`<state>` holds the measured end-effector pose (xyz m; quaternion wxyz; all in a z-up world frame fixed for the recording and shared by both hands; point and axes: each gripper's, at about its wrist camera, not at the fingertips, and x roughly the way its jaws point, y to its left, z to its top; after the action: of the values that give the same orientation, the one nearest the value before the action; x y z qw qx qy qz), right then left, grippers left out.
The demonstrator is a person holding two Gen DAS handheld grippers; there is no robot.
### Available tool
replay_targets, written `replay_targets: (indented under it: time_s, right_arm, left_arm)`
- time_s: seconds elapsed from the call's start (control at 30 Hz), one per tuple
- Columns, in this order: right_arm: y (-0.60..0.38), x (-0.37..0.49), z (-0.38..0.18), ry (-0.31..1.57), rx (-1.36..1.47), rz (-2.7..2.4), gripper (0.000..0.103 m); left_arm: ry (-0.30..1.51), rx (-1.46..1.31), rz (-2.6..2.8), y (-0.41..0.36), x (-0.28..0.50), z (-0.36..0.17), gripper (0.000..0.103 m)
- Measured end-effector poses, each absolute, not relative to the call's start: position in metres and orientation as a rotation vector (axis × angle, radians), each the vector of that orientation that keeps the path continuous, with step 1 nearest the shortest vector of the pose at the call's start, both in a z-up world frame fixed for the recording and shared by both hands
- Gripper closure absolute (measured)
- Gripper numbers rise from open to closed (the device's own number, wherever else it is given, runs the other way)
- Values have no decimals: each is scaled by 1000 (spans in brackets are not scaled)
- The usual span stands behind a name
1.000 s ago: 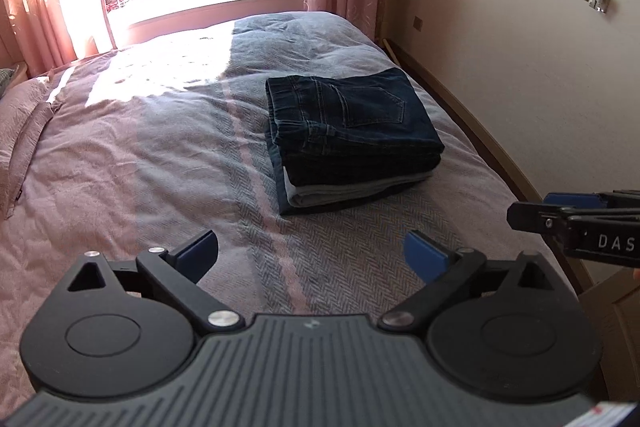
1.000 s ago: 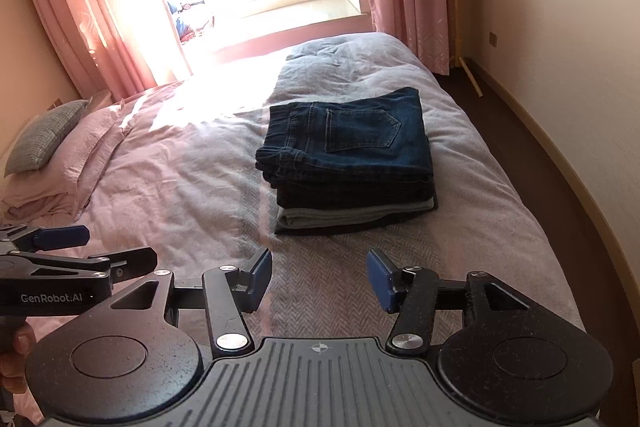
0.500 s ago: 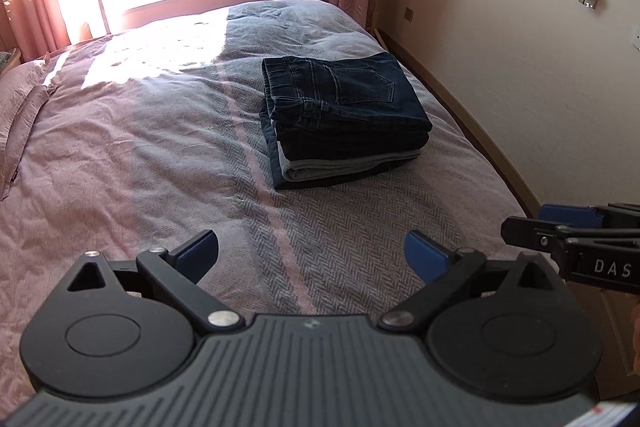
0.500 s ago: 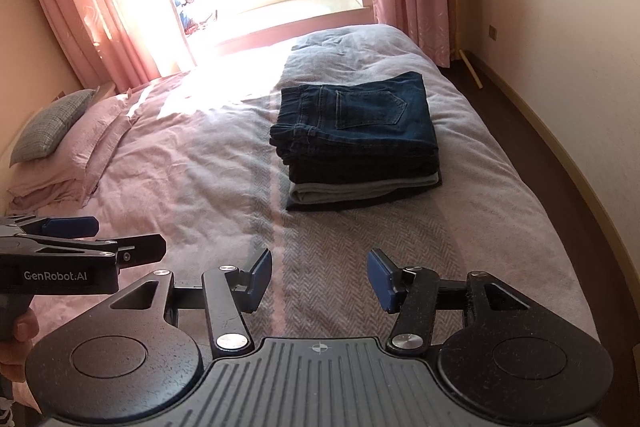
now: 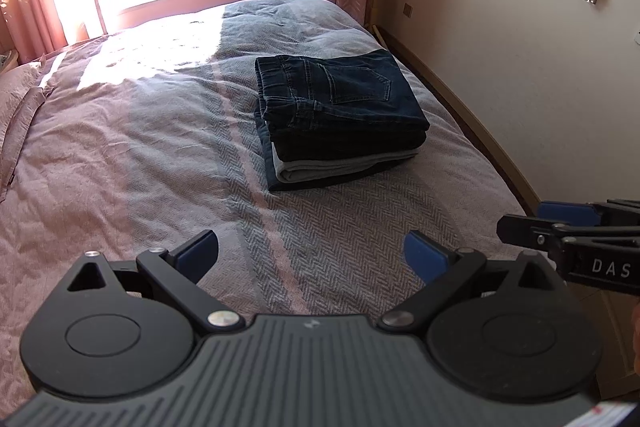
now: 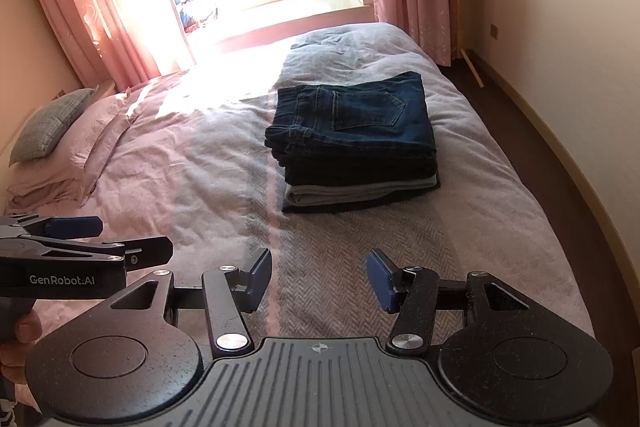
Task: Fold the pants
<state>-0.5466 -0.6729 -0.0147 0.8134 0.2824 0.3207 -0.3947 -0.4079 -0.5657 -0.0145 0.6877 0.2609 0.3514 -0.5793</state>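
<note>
The folded jeans [image 5: 340, 115] sit stacked on other folded pants toward the far right side of the bed [image 5: 120, 147], well clear of the left gripper [image 5: 312, 255] and right gripper [image 6: 320, 277], both gaping with nothing between them. A careless nudge could topple or skew the stack. Their housings read "GenRobot.AI" and "DAS".

Pants [image 5: 340, 115] [image 6: 352, 135]: dark blue denim, folded into a compact rectangular stack of several layers. Back pocket faces up on the top layer; waistband runs along the 9 o'clock edge. A pale grey layer shows near the bottom at the 6 o'clock edge. The stack lies flat on the bed, toward 1 o'clock of its middle, in shade.
</note>
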Motion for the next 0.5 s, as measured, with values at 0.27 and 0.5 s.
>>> replay_targets:
  time_s: [0.27, 0.5]
  right_arm:
    - [-685, -549, -15, 689, 602, -825, 53]
    - [-698, -552, -16, 696, 600, -802, 53]
  left_arm:
    - [787, 585, -1286, -578, -414, -14, 5]
    - [789, 581, -1267, -589, -419, -14, 5]
